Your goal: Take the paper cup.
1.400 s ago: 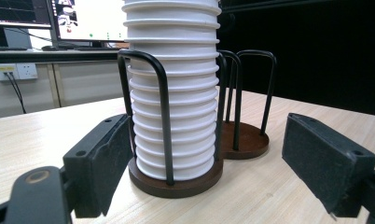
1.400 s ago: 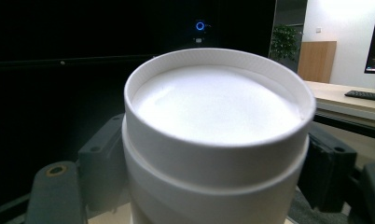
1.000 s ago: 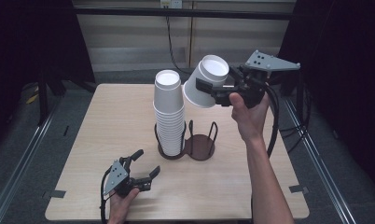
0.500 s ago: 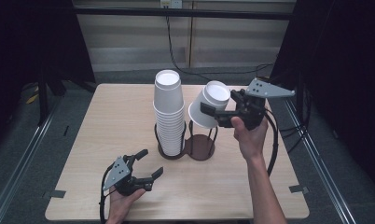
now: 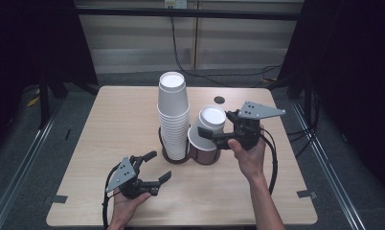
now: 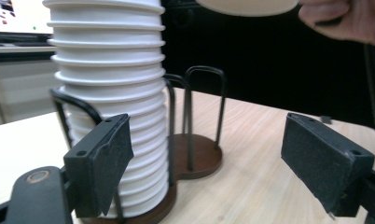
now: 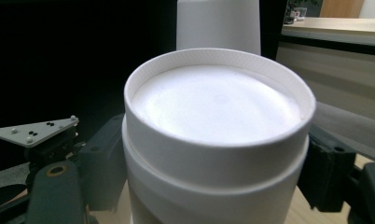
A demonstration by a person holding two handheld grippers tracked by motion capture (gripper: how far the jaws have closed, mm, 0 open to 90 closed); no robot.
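Near the worktop's [image 5: 109, 120] front edge, at the left, the left claw [image 5: 154, 166] rests low with its jaws apart and nothing between them; they have just been closing a little. Its own view looks toward the stack [image 6: 111, 93] standing in the rack [image 6: 195, 154], well short of touching it. Right of the stack, the rack's second ring is free, its wire loops upright. Over that ring the right claw [image 5: 207, 135] is clamped on an upside-down cup [image 5: 207, 127], jaws pressing its sides, closed base uppermost. The cup's long axis leans, top tipped away from the stack, mouth just above the free ring's base. The right hand [image 5: 248, 158] is far nearer that ring; the next move likely needs the cup righted to vertical and lowered between the loops.
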